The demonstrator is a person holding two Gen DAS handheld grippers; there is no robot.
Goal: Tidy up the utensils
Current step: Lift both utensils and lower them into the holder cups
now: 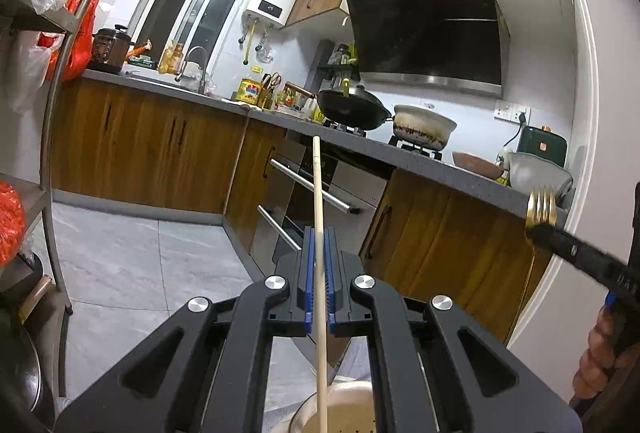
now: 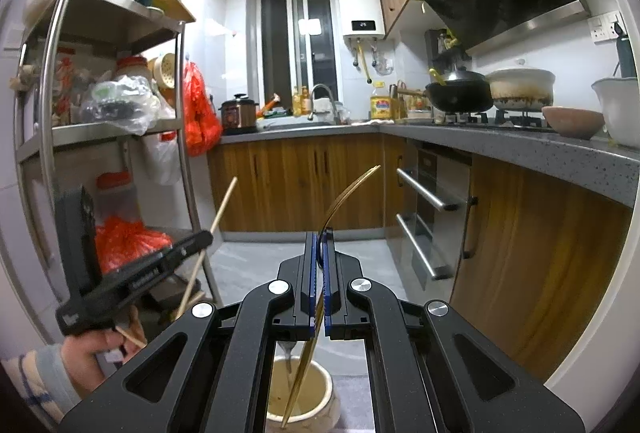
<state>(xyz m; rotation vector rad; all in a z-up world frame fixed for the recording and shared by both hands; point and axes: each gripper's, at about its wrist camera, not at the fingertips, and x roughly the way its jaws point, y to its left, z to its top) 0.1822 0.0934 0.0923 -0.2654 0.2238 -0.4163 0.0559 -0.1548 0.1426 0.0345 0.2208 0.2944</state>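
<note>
Holding a chopstick (image 1: 319,217) clamped between its blue pads, the left hand-held gripper (image 1: 319,233) points across a kitchen toward the stove, the stick running straight up and down through the shut jaws so that its lower end hangs over a pale jar (image 1: 348,399) just below. At the right edge of the left wrist view, the other gripper carries a gold fork (image 1: 541,209), tines up, in front of the grey table (image 1: 420,157).

Seen from the right wrist, the right hand-held gripper (image 2: 320,237) is shut narrow on that fork (image 2: 344,193), gripped near mid-handle, its handle end reaching down into the mouth of the jar (image 2: 316,393), where another utensil already stands. The grip looks chosen to drop the fork in upright. To the left, a person's hand (image 2: 86,353) steers the left gripper, chopstick (image 2: 224,203) tilted, well apart from the fork, apparently waiting its turn at the jar.
</note>
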